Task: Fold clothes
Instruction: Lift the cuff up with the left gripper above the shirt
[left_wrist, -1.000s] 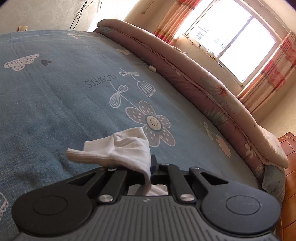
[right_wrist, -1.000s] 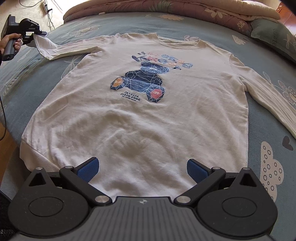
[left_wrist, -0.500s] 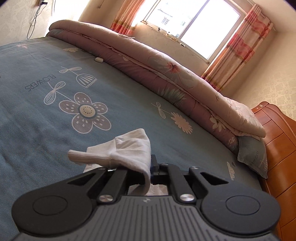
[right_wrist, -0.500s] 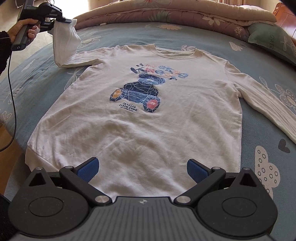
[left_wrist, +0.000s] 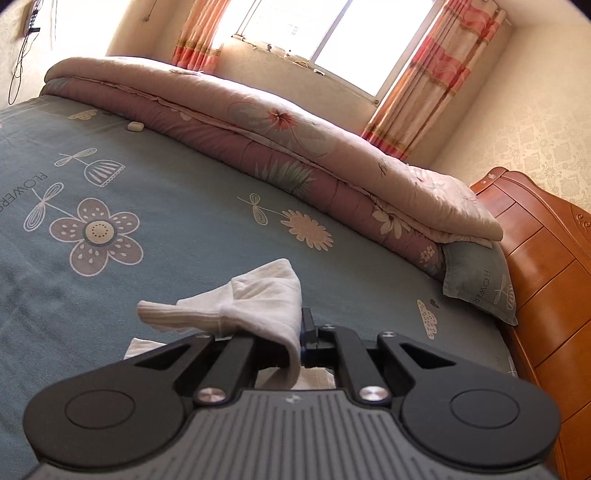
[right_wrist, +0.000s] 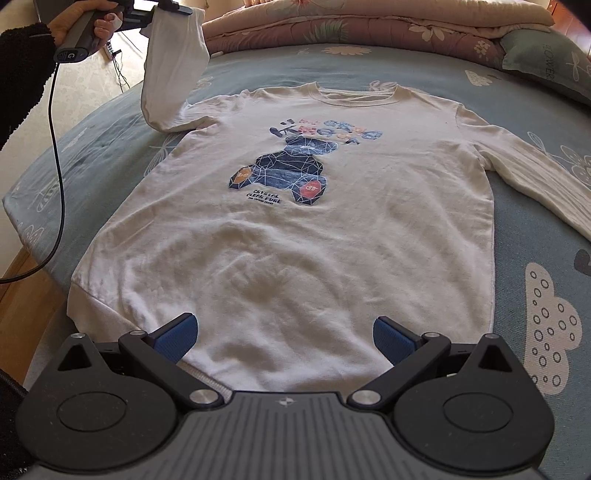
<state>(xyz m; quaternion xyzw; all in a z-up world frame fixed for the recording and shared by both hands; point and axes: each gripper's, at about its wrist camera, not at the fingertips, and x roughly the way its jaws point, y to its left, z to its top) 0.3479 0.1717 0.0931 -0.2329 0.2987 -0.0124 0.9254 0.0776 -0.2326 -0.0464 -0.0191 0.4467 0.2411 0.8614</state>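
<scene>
While the shirt (right_wrist: 295, 236) lies flat on the bed (right_wrist: 535, 206), the left hand-held gripper (right_wrist: 162, 9), upper left, clamps its cuff (left_wrist: 258, 299), lifting that sleeve (right_wrist: 171, 70) (likely to fold it inward); the right hand-held gripper (right_wrist: 286, 334) hovers with fingers apart at the hem, lower centre.

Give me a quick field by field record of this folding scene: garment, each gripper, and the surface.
garment: white sweatshirt with bear print, flat, front up
lifted part: sleeve cuff raised off the bed
other sleeve: long sleeve stretched out flat
left gripper: shut on the cuff
right gripper: open, above the hem
surface: blue bedsheet
background: folded quilt
</scene>
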